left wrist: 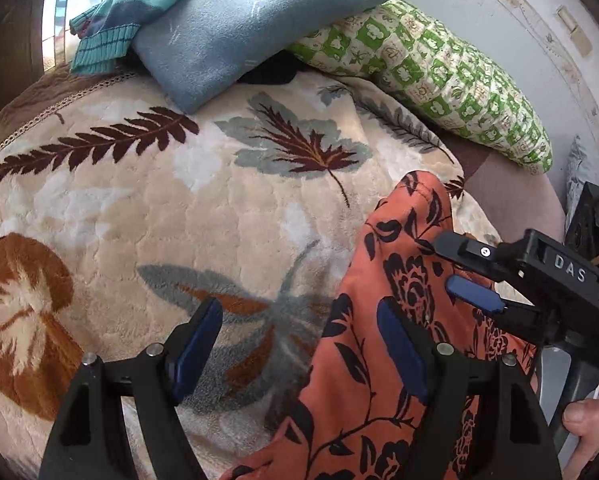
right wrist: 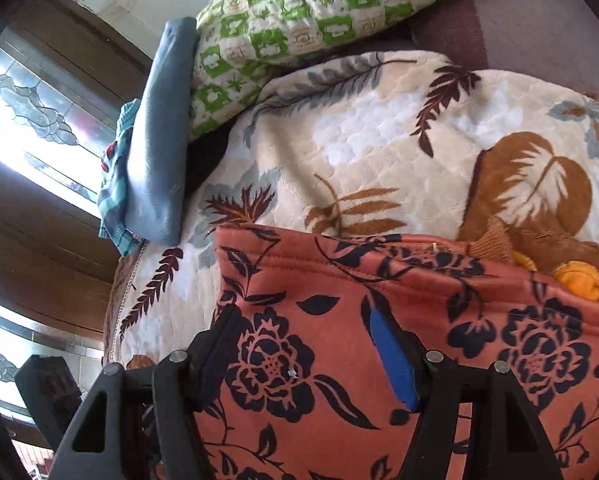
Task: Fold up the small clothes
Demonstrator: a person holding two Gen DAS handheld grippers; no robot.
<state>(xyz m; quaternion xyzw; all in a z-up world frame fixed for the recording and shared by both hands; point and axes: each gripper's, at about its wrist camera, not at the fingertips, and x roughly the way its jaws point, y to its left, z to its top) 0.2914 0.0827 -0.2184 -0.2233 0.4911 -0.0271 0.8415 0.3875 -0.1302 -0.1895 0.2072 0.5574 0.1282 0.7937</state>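
Observation:
An orange garment with a black flower print (left wrist: 363,380) lies on a cream leaf-patterned blanket (left wrist: 139,208). My left gripper (left wrist: 299,348) is open low over it. Its left finger hangs over the blanket and its right finger (left wrist: 403,352) over the garment's edge. My right gripper (left wrist: 471,274) comes in from the right, open, with its blue pad just above the same garment. In the right wrist view the garment (right wrist: 379,292) fills the lower half, its hemmed edge (right wrist: 339,256) facing away. The right gripper (right wrist: 305,360) stands open over the fabric, and nothing is pinched.
At the back, a folded blue cloth (left wrist: 239,28) with a teal striped knit (left wrist: 139,12) on top leans against a green-and-white patterned pillow (left wrist: 439,72). A brown and orange knitted item (right wrist: 571,272) lies beyond the garment. A window (right wrist: 27,132) is at the left. A person's thumb (left wrist: 583,416) holds the right gripper's handle.

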